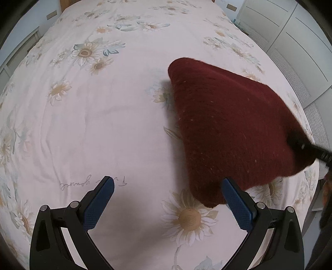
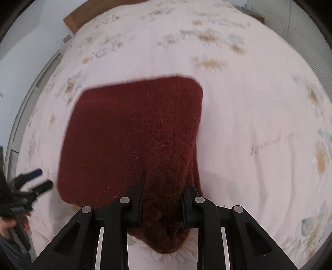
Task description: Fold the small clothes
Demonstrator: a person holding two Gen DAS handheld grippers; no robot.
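Observation:
A dark red knitted garment (image 2: 132, 133) hangs lifted over the bed. My right gripper (image 2: 165, 182) is shut on a bunched part of its near edge, and the cloth drapes down from the fingers. In the left wrist view the same garment (image 1: 228, 128) hangs to the right, held up at its far right by the right gripper (image 1: 311, 147). My left gripper (image 1: 168, 187) is open and empty, low over the sheet, just left of the garment's lower corner. It also shows in the right wrist view (image 2: 35, 180) at the far left.
The bed sheet (image 1: 93, 116) is pale pink with a sunflower print and some wrinkles. White cabinets (image 1: 290, 41) stand along the right of the bed. A wooden headboard (image 2: 83, 14) is at the far end.

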